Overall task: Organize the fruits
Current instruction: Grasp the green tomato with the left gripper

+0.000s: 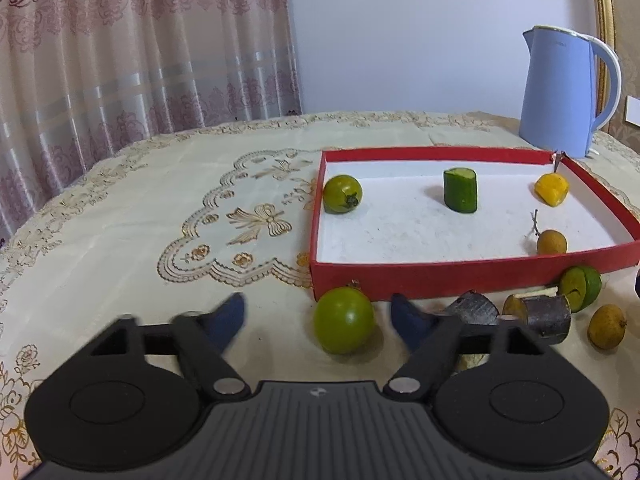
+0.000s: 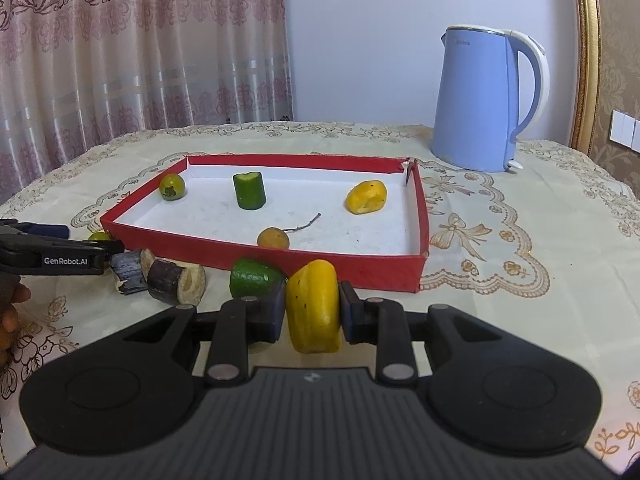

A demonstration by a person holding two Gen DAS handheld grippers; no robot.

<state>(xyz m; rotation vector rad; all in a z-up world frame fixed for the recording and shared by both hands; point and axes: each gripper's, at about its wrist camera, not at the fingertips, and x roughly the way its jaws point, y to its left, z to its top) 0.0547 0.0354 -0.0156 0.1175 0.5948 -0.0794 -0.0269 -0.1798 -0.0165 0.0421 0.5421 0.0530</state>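
I see the table [image 1: 120, 208] under its embroidered cream cloth, with a patterned curtain [image 1: 120, 48] behind it. A blue kettle [image 2: 476, 100] stands upright at the far right, just beyond the tray's far right corner.

The red tray [image 2: 256, 250], white inside, lies flat mid-table. It holds four pieces, well apart: a green tomato [image 1: 342, 193] at the far left, an upright cucumber chunk [image 1: 460, 189] mid-back, a yellow piece [image 1: 552, 194] toward the far right, and a brown longan [image 1: 551, 242] with a twig against the near wall.

On the cloth just outside the near wall:
- two dark cane segments [image 2: 176, 280], lying side by side
- a cut green piece [image 2: 252, 282]
- a second longan [image 1: 607, 326], right of the rest
- a second green tomato [image 1: 344, 320]

My left gripper [image 1: 318, 318]: fingers spread, second green tomato between them, pads clear of it on both sides. The left finger is blurred.

My right gripper [image 2: 313, 312]: pads pinch a yellow fruit piece [image 2: 314, 306] from both sides, in front of the tray's near wall.

A person's fingers [image 2: 10, 312] show at the left edge of the right wrist view.
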